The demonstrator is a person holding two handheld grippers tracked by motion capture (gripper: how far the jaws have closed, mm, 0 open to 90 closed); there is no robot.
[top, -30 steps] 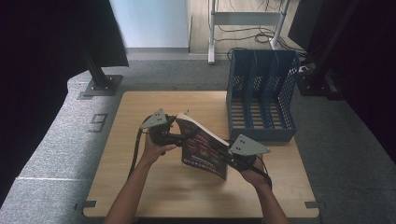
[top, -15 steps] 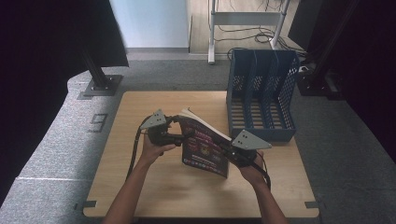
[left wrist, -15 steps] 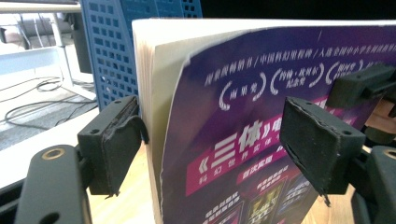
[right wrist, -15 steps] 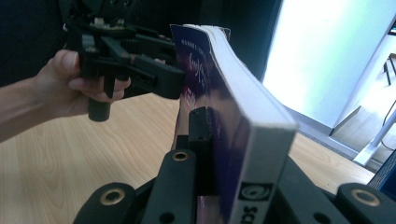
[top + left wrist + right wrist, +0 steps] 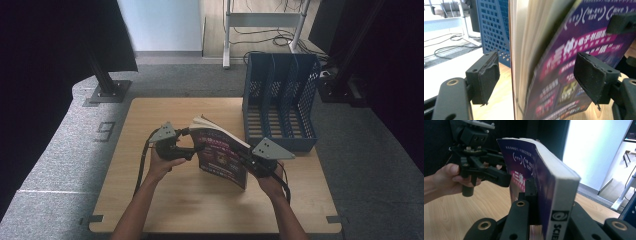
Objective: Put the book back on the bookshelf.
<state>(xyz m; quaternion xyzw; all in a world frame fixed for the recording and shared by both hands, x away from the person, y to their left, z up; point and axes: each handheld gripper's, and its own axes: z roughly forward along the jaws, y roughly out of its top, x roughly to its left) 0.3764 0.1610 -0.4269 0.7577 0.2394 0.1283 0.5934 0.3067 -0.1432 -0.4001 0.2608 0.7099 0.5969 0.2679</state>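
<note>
Two bare forearms rise from the bottom edge of the high view, no sleeves showing. Each hand carries matt black plastic tongs: the left tongs (image 5: 197, 148) at frame centre-left, the right tongs (image 5: 245, 156) just right of centre. A grey three-cornered plate tops each body, and a black cable trails back from each along the arm. In the left gripper view the worn, dark foam pads (image 5: 489, 75) sit on blocky black jaws, with brass-ringed screw holes in the lower corners.
</note>
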